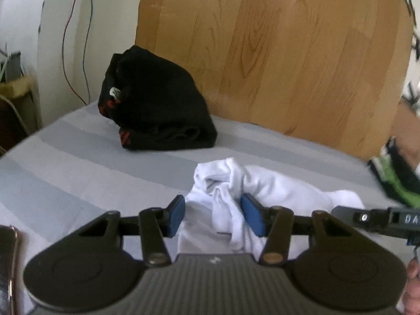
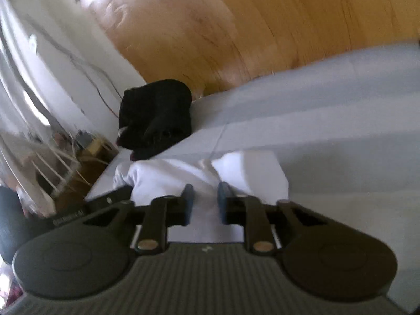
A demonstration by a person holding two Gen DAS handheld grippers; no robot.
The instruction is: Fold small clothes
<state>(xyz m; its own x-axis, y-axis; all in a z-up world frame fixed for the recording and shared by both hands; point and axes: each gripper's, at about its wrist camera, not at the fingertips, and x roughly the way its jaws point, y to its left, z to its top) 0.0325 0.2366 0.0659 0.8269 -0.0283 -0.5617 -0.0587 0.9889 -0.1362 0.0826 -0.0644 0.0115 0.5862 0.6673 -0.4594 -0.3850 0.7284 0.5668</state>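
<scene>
A crumpled white garment (image 1: 252,186) lies on the grey striped bedsheet (image 1: 78,157). My left gripper (image 1: 212,215) is open, its blue pads on either side of a bunched fold of the garment. In the right wrist view the same white garment (image 2: 244,173) lies under my right gripper (image 2: 206,202), whose blue pads stand a narrow gap apart with white cloth between them; that view is blurred. The right gripper's body shows at the right edge of the left wrist view (image 1: 378,220).
A folded black garment with red marks (image 1: 157,99) sits at the back left of the bed, also in the right wrist view (image 2: 157,115). A wooden headboard (image 1: 288,52) stands behind. A green-and-black item (image 1: 396,181) lies at the right edge. A phone (image 1: 8,262) lies at the left.
</scene>
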